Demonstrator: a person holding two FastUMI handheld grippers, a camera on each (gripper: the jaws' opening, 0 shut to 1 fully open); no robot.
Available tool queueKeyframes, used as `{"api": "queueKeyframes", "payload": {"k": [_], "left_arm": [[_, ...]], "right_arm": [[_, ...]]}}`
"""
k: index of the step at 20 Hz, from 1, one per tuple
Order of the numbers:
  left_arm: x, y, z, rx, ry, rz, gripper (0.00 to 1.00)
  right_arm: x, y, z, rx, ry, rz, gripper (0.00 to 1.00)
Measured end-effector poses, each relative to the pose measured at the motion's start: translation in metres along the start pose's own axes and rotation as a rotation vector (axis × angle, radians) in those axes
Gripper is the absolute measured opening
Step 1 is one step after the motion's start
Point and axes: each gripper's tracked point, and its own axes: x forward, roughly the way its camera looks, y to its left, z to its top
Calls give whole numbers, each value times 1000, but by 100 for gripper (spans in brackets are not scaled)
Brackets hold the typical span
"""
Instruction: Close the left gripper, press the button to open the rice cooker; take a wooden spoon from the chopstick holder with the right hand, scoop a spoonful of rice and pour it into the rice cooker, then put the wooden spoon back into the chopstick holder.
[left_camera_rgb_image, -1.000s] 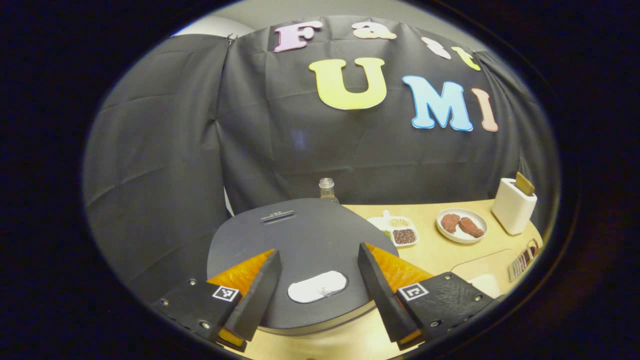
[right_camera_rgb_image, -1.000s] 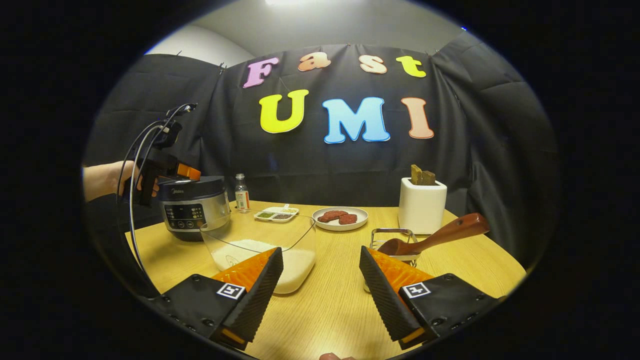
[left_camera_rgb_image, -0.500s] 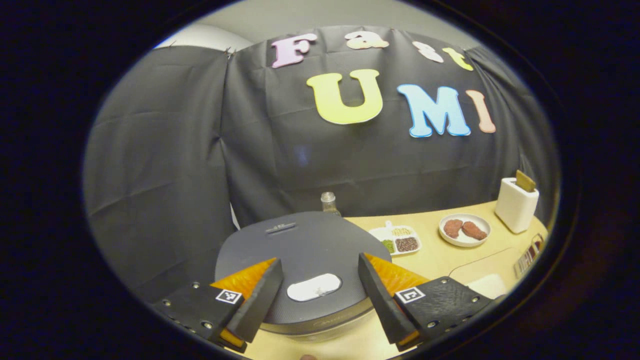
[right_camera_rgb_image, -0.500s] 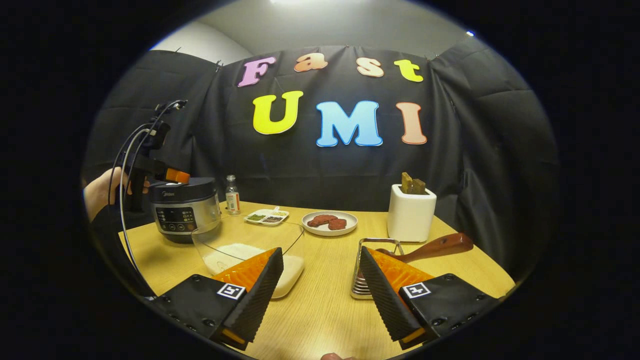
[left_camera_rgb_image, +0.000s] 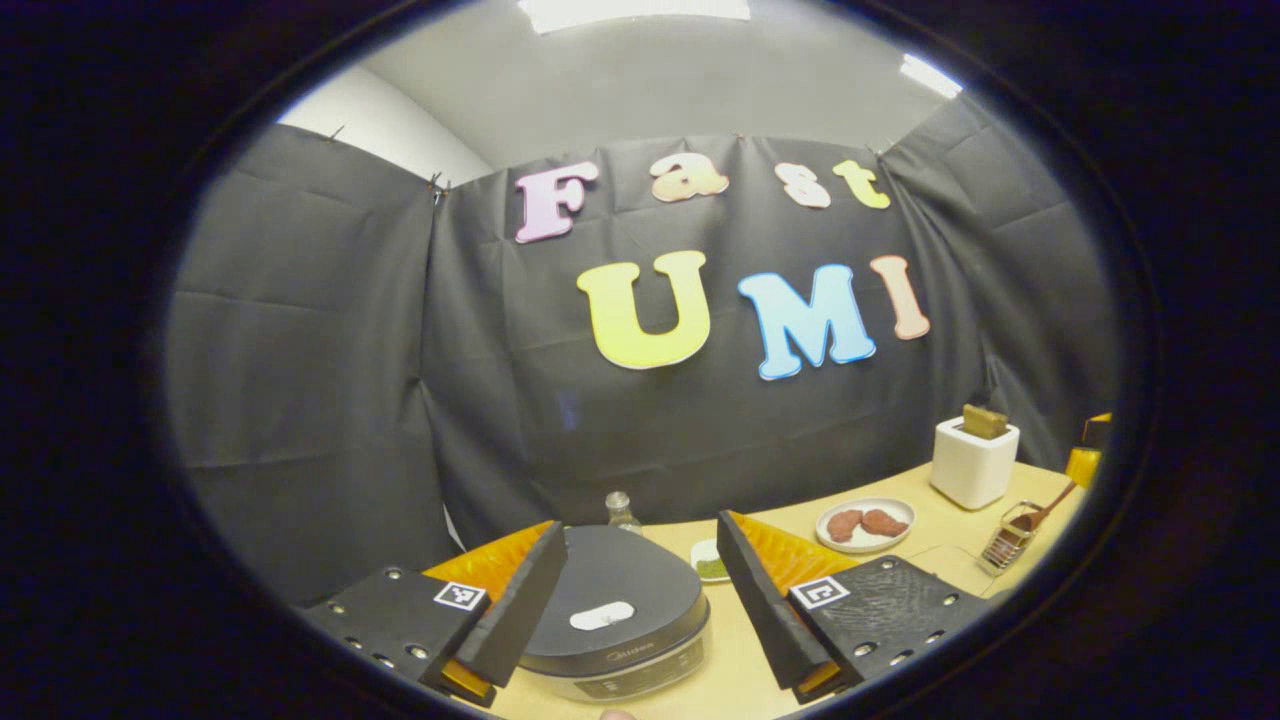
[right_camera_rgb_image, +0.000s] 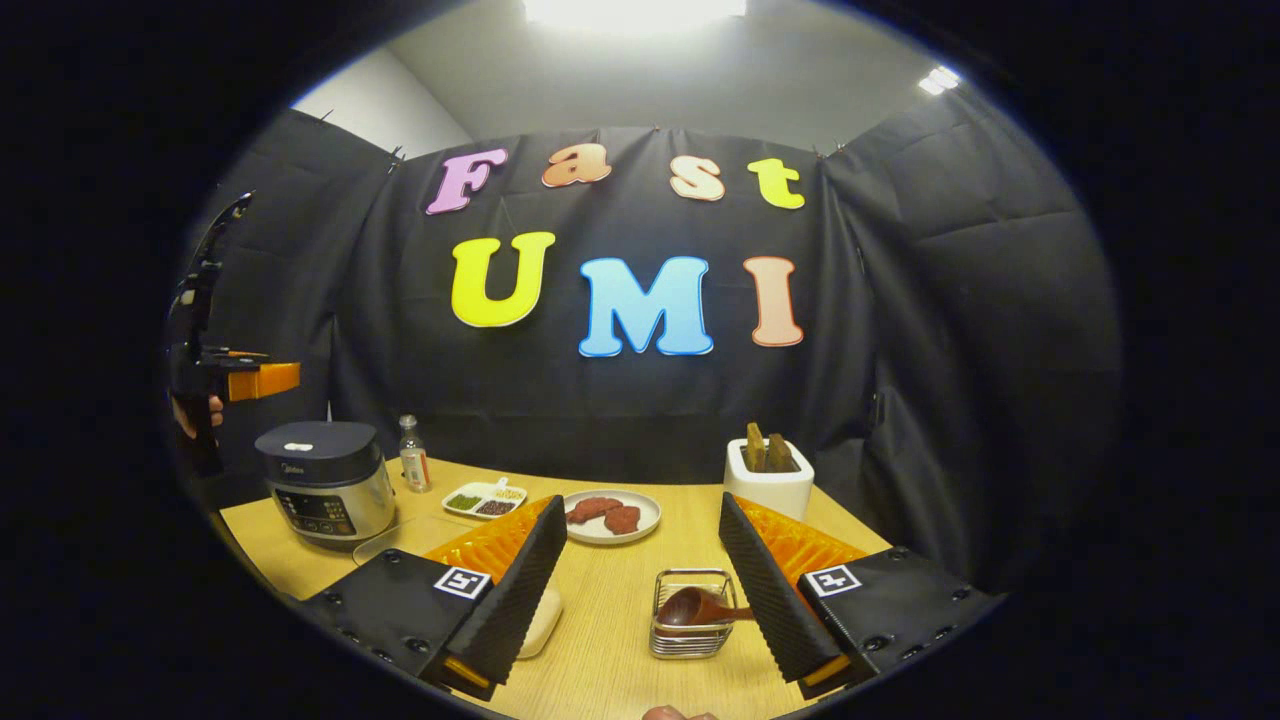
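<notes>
Left gripper (left_camera_rgb_image: 640, 600): fingers apart, high above rice cooker (left_camera_rgb_image: 612, 620)
Right gripper (right_camera_rgb_image: 640, 590): fingers apart, empty
Wooden spoon (right_camera_rgb_image: 703, 607): in chopstick holder (right_camera_rgb_image: 690, 640), 6 o'clock

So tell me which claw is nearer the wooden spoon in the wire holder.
Right. The right claw hangs just above the brown wooden spoon; the left claw is across the table, above the rice cooker.
</notes>
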Motion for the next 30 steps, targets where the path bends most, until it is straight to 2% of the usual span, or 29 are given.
{"api": "queueKeyframes", "payload": {"k": [2,4,7,9,10,13,14,15,18,20,21,22,23,24,25,30], "left_arm": [[-15,-9,13,-76,-33,-38,94],[-30,-2,24,-115,-63,-34,94],[-43,6,44,-69,-98,-21,93],[-48,18,60,-12,-128,30,92],[-50,15,64,-15,-138,25,94],[-56,-9,61,-94,-130,-49,94],[-56,-4,61,-98,-131,-46,94],[-55,-2,60,-96,-129,-39,93],[-52,-6,54,-113,-115,-38,94],[-51,-8,49,-122,-105,-45,94],[-51,-8,47,-123,-101,-45,94],[-50,-8,44,-125,-96,-42,93],[-49,-8,42,-128,-92,-42,95],[-48,-9,38,-132,-85,-42,93],[-49,-9,37,-136,-81,-41,93],[-50,-4,35,-154,-81,-41,93]], "right_arm": [[-2,-13,23,-6,-30,-38,98],[-7,-26,53,2,-87,-74,98],[-18,-41,74,-18,-110,-102,98],[-24,-52,86,-19,-122,-120,98],[-26,-57,91,-5,-135,-132,98],[-31,-60,91,31,-143,-128,98],[-32,-61,90,32,-140,-128,93],[-32,-63,89,29,-136,-131,98],[-32,-62,84,23,-126,-127,98],[-30,-58,80,23,-113,-113,98],[-28,-57,76,20,-104,-109,93],[-27,-56,74,18,-97,-104,98],[-26,-54,73,17,-91,-99,98],[-25,-51,72,16,-89,-91,93],[-25,-49,70,15,-84,-84,98],[-21,-43,66,16,-71,-67,98]]}}
